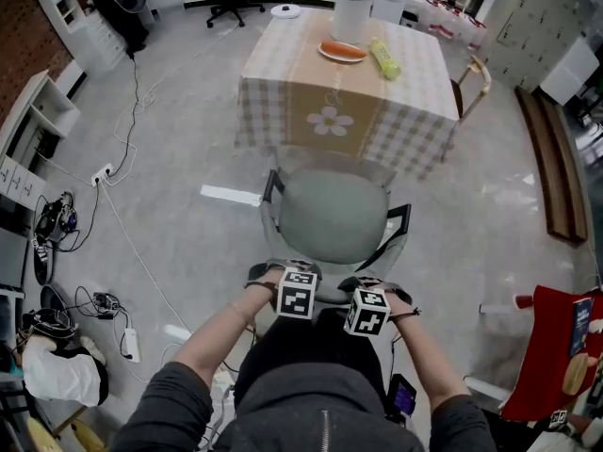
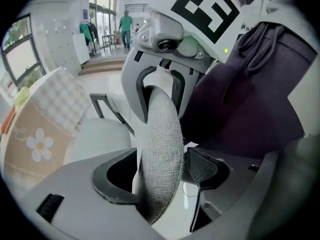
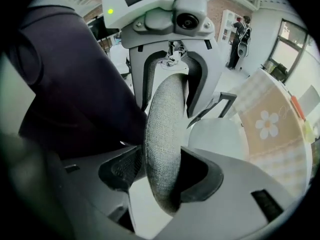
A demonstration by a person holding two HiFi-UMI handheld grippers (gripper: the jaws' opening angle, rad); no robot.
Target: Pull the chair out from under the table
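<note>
Left tongs (image 2: 162, 178): spread wide, astride the rim of the backrest (image 2: 159, 134), with at least the right-hand pad visibly off the fabric. Right tongs (image 3: 162, 176): also spread, the same rim between them, no pinch evident. Chair (image 1: 333, 217): stands on the floor (image 1: 188, 139), seat wholly clear of the tabletop (image 1: 283, 50), a strip of bare floor between the two, backrest on the side away from the tabletop. Task status, as judged: pull appears complete and grip let go. Remaining: only lifting both tongs off the backrest.
</note>
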